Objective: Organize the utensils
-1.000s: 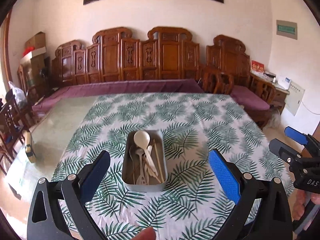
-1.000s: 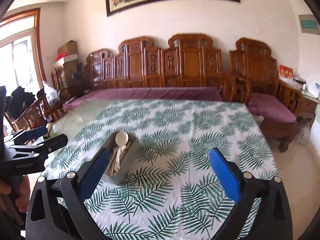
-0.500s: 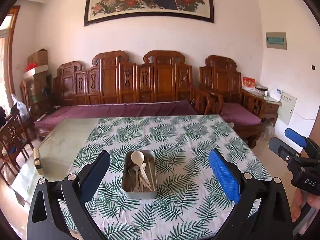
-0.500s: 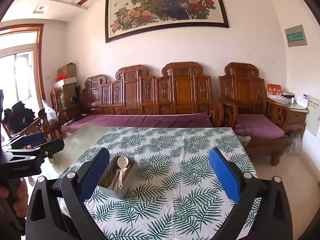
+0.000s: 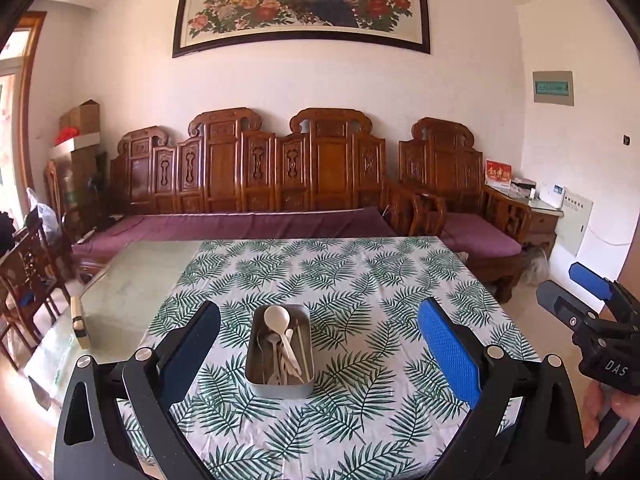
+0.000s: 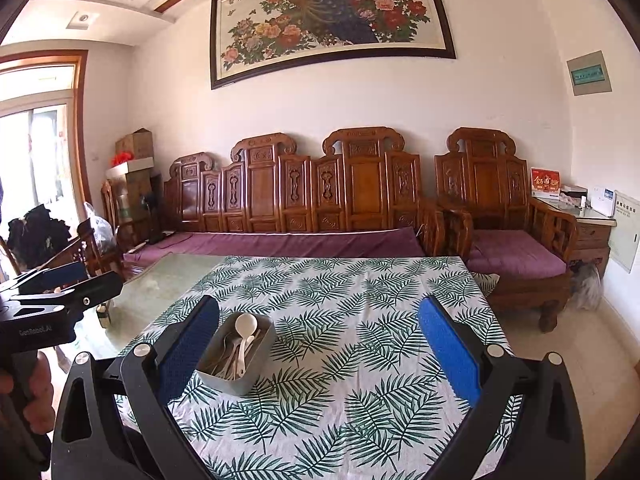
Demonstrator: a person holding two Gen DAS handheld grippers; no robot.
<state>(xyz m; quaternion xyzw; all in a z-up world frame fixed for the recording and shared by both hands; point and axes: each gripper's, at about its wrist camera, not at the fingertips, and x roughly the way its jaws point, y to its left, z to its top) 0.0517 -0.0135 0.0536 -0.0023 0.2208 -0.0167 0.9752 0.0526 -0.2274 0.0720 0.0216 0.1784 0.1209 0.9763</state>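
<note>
A grey metal tray stands on the leaf-print tablecloth. It holds a white spoon, metal utensils and chopsticks. In the right wrist view the tray sits at the left, by the left finger. My left gripper is open and empty, raised above and behind the tray. My right gripper is open and empty, raised to the right of the tray. Each gripper shows at the edge of the other's view, the right one and the left one.
The table's bare glass top lies left of the cloth, with a small block at its edge. A carved wooden sofa with purple cushions stands behind the table. Wooden chairs stand at the left.
Both grippers have risen and pulled back from the table. The tray now looks smaller and farther away. The jaws stay open.
</note>
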